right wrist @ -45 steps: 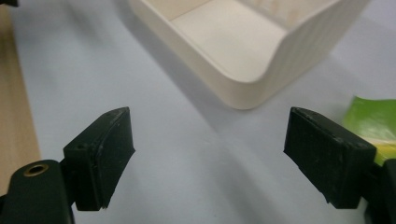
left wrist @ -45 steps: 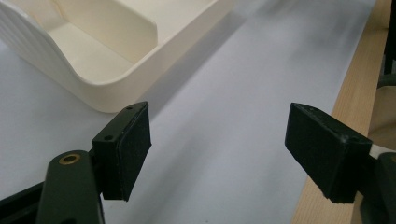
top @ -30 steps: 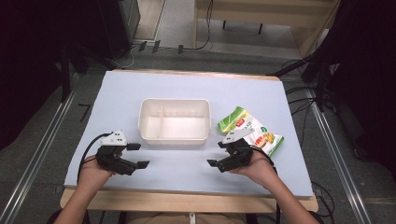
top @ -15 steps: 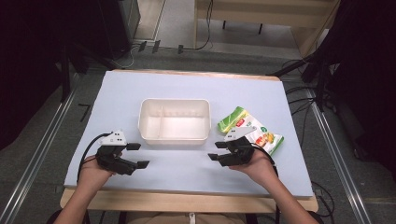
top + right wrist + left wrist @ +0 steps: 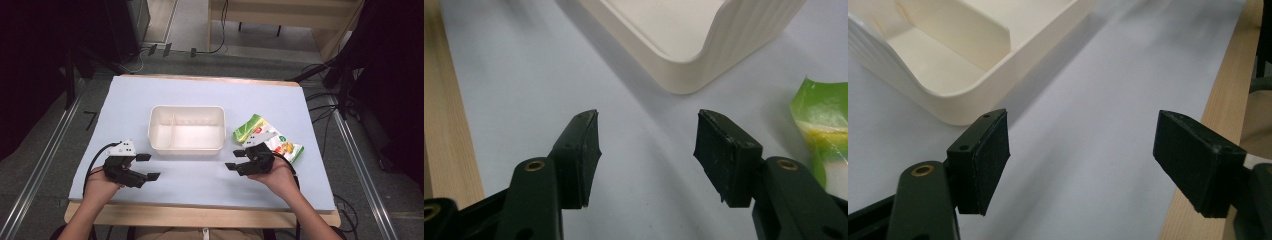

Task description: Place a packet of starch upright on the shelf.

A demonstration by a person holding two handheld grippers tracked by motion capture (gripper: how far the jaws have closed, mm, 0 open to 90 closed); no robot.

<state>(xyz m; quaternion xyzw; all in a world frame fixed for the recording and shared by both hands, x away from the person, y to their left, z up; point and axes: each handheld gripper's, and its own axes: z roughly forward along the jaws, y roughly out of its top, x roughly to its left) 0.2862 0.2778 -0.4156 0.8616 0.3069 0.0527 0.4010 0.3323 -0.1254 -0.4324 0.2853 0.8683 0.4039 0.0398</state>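
Our right hand-held gripper (image 5: 242, 159) hovers low over the pale blue surface (image 5: 200, 95) with its jaws partly apart and nothing between them; they have just been closing in and then easing open a little. Our left hand-held gripper (image 5: 146, 166) stands wide and empty near the front edge. Just beside the right one, touching nothing else, lies the snack packet (image 5: 287, 147), flat on the surface to the right of the white divided bin (image 5: 186, 146). We judge it light, soft and crinkly, likely slippery film with fragile contents, so we would pinch it by a sealed edge or corner rather than squeeze the middle. It is green at one end, white with yellow and red print.
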